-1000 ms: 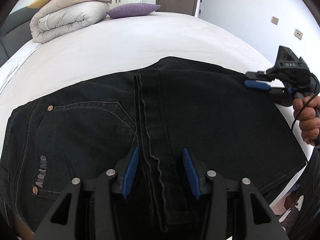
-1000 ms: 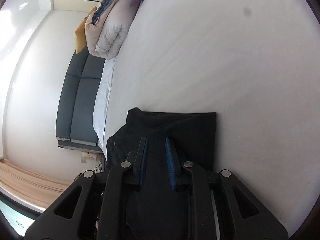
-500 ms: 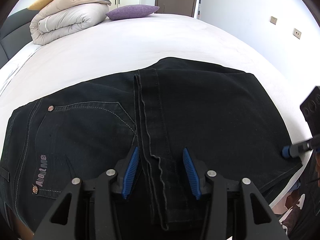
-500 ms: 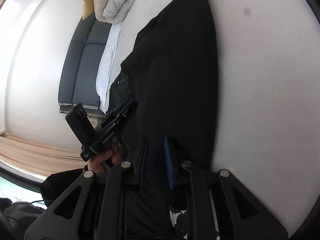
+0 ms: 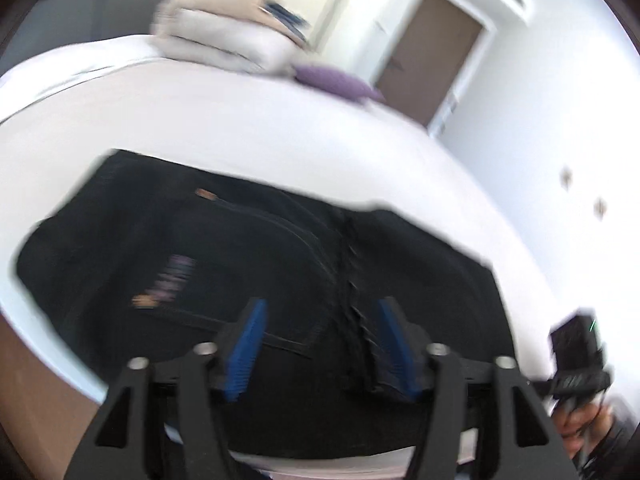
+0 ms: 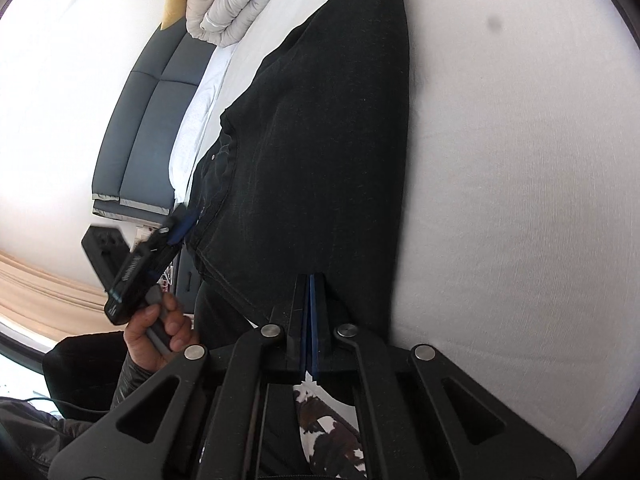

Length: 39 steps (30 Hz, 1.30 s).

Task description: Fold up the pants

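Black jeans (image 5: 248, 264) lie flat on the white bed (image 5: 240, 128), with a pocket and a label showing. My left gripper (image 5: 320, 320) hovers over the centre seam near the waist. Its jaws are opening, and its blue pads (image 5: 244, 348) stand apart, pressing nothing. This view is blurred. In the right wrist view the jeans (image 6: 320, 140) stretch away along the bed (image 6: 520, 200). My right gripper (image 6: 312, 284) is shut, its pads pinched on the jeans' near edge. My left gripper (image 6: 182, 226) also shows there, held in a hand at the jeans' left side.
A folded duvet (image 5: 224, 44) and a purple pillow (image 5: 336, 80) lie at the bed's far end. A grey sofa (image 6: 148, 132) stands beside the bed and a brown door (image 5: 432, 52) is beyond it. A patterned cloth (image 6: 328, 432) hangs below the near edge.
My left gripper has rolled and swung off the centre seam, and its jaws stand wider. My right gripper travelled to the jeans' near edge and its jaws closed there.
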### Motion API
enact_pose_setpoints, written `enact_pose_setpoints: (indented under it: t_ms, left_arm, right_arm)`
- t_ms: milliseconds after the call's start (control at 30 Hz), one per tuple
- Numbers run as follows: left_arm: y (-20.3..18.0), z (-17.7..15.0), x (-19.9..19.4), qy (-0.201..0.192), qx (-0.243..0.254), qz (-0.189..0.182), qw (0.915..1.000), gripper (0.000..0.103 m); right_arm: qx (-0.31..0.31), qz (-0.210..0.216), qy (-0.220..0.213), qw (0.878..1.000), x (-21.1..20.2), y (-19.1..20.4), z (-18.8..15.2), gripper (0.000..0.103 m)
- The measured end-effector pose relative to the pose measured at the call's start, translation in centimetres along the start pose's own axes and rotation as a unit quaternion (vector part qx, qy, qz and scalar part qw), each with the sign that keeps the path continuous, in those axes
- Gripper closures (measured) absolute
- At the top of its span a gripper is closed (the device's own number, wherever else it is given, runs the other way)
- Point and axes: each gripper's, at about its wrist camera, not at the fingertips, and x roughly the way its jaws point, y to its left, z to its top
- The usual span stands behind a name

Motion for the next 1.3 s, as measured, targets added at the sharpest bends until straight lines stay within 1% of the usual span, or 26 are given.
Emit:
enact_pose_setpoints:
  t_ms: [33, 67, 100, 133, 167, 200, 233, 300, 367, 433, 500, 533, 567, 667, 733, 800, 867, 967, 1000, 1033, 1067, 1133, 1167, 1233, 1300]
  left_arm:
    - [1.7, 0.3, -1.6, -0.028, -0.034, 0.007, 0.9990, 0.021]
    - [3.5, 0.7, -3.1, -0.056, -0.070, 0.015, 0.9958, 0.021]
    - [5.3, 1.0, -4.4, -0.079, -0.107, 0.020, 0.9909, 0.020]
    - [6.9, 1.1, -5.4, -0.099, -0.138, 0.021, 0.9852, 0.020]
    - [8.6, 1.0, -6.3, -0.120, -0.171, 0.022, 0.9776, 0.020]
    - [10.0, 0.8, -7.0, -0.134, -0.199, 0.024, 0.9704, 0.020]
    - [11.1, 0.5, -7.3, -0.140, -0.221, 0.027, 0.9648, 0.020]
    - [13.3, -0.4, -7.2, -0.138, -0.266, 0.024, 0.9537, 0.020]
    - [14.8, -1.4, -6.3, -0.131, -0.308, -0.002, 0.9423, 0.020]
    - [15.5, -2.0, -5.3, -0.123, -0.333, -0.030, 0.9344, 0.021]
    - [15.9, -2.3, -4.5, -0.119, -0.346, -0.043, 0.9298, 0.021]
    - [16.3, -2.5, -4.0, -0.114, -0.357, -0.053, 0.9256, 0.021]
    - [16.9, -2.6, -3.6, -0.109, -0.370, -0.060, 0.9206, 0.021]
    - [18.2, -3.4, -2.4, -0.107, -0.411, -0.094, 0.9005, 0.021]
    - [18.6, -3.4, -2.2, -0.112, -0.420, -0.105, 0.8943, 0.023]
    - [18.8, -3.1, -2.0, -0.113, -0.424, -0.117, 0.8909, 0.023]
    - [19.1, -2.7, -1.1, -0.106, -0.429, -0.130, 0.8875, 0.023]
    - [19.6, -2.6, -0.7, -0.111, -0.443, -0.144, 0.8776, 0.023]
    - [19.6, -2.5, -0.6, -0.112, -0.446, -0.145, 0.8763, 0.027]
    - [19.7, -2.2, -0.4, -0.110, -0.447, -0.145, 0.8756, 0.035]
    - [19.7, -2.4, -0.5, -0.107, -0.450, -0.145, 0.8746, 0.039]
    - [19.7, -1.9, 0.0, -0.102, -0.450, -0.149, 0.8744, 0.056]
    - [19.5, -1.6, 0.1, -0.099, -0.447, -0.143, 0.8776, 0.061]
    - [19.3, -1.2, 0.4, -0.095, -0.437, -0.137, 0.8839, 0.072]
    - [18.9, -0.9, 0.4, -0.095, -0.427, -0.131, 0.8898, 0.077]
  right_arm:
    - [0.000, -0.001, 0.000, 1.000, 0.0, 0.0, -0.1, 0.103]
    - [0.001, -0.002, -0.001, 1.000, -0.1, -0.1, -0.3, 0.103]
    - [0.001, -0.002, -0.002, 1.000, -0.1, 0.0, -0.3, 0.103]
    - [0.002, -0.002, -0.003, 1.000, -0.2, 0.0, -0.4, 0.103]
    - [0.002, -0.002, -0.005, 1.000, -0.3, 0.1, -0.4, 0.103]
    - [0.003, -0.003, -0.006, 1.000, -0.3, 0.2, -0.4, 0.103]
    - [0.003, -0.003, -0.007, 1.000, -0.3, 0.2, -0.4, 0.103]
    - [0.005, -0.004, -0.008, 1.000, -0.4, 0.3, -0.6, 0.103]
    - [0.005, -0.007, -0.009, 1.000, -0.4, 0.4, -0.6, 0.103]
    - [0.007, -0.008, -0.010, 1.000, -0.4, 0.4, -0.5, 0.103]
    - [0.008, -0.008, -0.010, 1.000, -0.4, 0.4, -0.4, 0.103]
    - [0.008, -0.008, -0.010, 1.000, -0.4, 0.4, -0.4, 0.103]
    - [0.008, -0.008, -0.010, 1.000, -0.3, 0.4, -0.3, 0.103]
    - [0.007, -0.007, -0.010, 1.000, -0.3, 0.3, -0.1, 0.103]
    - [0.008, -0.007, -0.010, 1.000, -0.3, 0.3, -0.1, 0.103]
    - [0.008, -0.007, -0.010, 1.000, -0.3, 0.3, -0.1, 0.103]
    - [0.008, -0.007, -0.010, 1.000, -0.3, 0.3, -0.2, 0.103]
    - [0.008, -0.008, -0.010, 1.000, -0.3, 0.3, -0.2, 0.103]
    - [0.008, -0.008, -0.010, 1.000, -0.3, 0.3, -0.2, 0.103]
    - [0.008, -0.008, -0.010, 1.000, -0.3, 0.3, -0.2, 0.103]
    - [0.009, -0.008, -0.010, 1.000, -0.3, 0.3, -0.1, 0.103]
    - [0.011, -0.008, -0.010, 1.000, -0.3, 0.4, -0.1, 0.103]
    - [0.014, -0.008, -0.010, 1.000, -0.3, 0.4, 0.0, 0.103]
    - [0.019, -0.008, -0.010, 1.000, -0.4, 0.4, 0.0, 0.103]
    - [0.018, -0.012, -0.009, 1.000, -0.3, 0.4, 0.1, 0.103]
